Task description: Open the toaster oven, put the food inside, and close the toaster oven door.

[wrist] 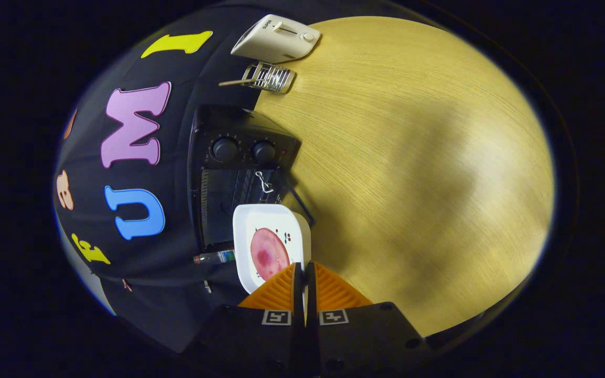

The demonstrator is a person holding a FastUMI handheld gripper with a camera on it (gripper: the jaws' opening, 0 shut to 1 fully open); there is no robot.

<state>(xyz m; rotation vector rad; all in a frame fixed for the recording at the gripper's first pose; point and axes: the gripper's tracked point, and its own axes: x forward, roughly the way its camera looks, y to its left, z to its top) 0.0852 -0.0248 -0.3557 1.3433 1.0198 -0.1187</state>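
The claw (304, 273) is nearly closed, its two fingers pinching the near rim of a white plate (260, 223) that carries a round pink slice of food (268, 253). The grip appears to sit only on the plate's edge, so the plate hangs out ahead of the fingers, in front of the toaster oven (239, 173).

The oven's door (297, 199) looks already swung open, with the dark cavity and two knobs (244, 150) visible beyond the plate. Further along the table (413, 173) lie a small wire rack (271, 77) and a white toaster (276, 39).

With such a narrow edge grip, the plate could tilt or slip and the food slide off as it goes in; its far rim could also catch the oven's frame or the door.

The small print on the white toaster is too blurred to read.
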